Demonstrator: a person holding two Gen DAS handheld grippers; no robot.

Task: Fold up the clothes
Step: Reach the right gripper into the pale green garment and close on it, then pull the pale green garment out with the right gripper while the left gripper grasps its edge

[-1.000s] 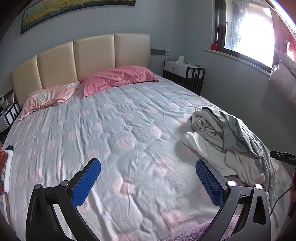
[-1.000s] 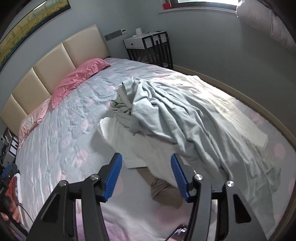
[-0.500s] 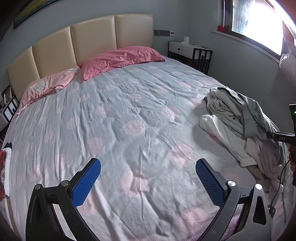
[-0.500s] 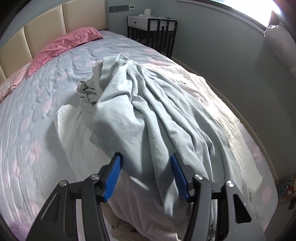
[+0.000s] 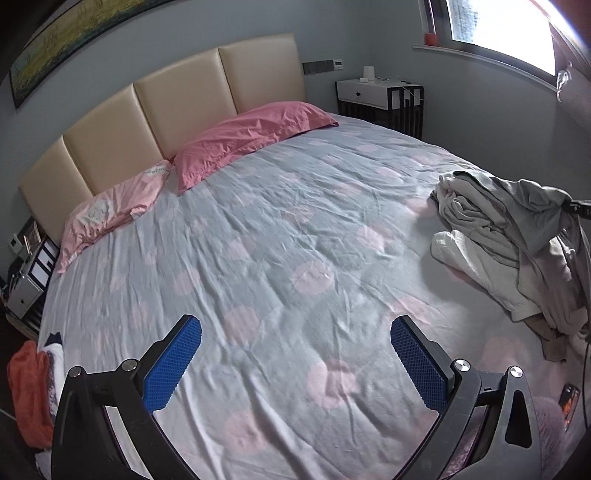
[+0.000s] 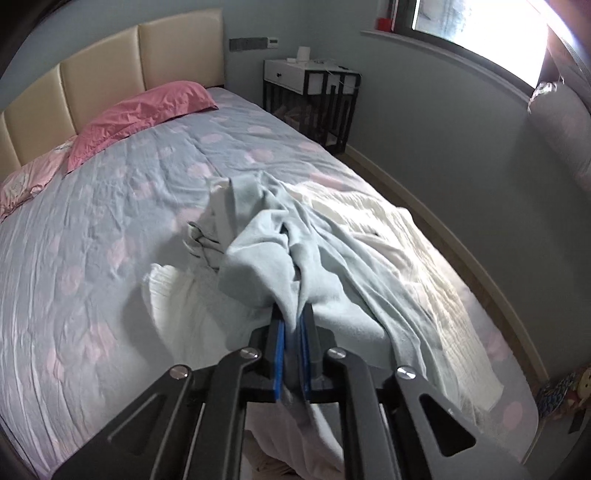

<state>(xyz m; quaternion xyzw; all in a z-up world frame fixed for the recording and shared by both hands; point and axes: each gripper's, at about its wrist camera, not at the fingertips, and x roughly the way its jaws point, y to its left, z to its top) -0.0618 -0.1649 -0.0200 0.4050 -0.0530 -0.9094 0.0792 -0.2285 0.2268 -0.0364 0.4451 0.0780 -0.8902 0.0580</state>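
Rumpled pale grey garment [image 6: 258, 258] pinched in right claw [image 6: 291, 332]

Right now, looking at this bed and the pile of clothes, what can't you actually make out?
- What kind of garment the right claw has pinched: the pale green garment is bunched, both views.
- The brownish cloth under the pile: mostly covered, left view.
- The clothes pile's far side: cut off by the left view's edge.
- The wall painting: cropped and blurred.

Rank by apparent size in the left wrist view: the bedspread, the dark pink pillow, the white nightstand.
1. bedspread
2. dark pink pillow
3. white nightstand, though it stands farthest from the camera, which shrinks it.
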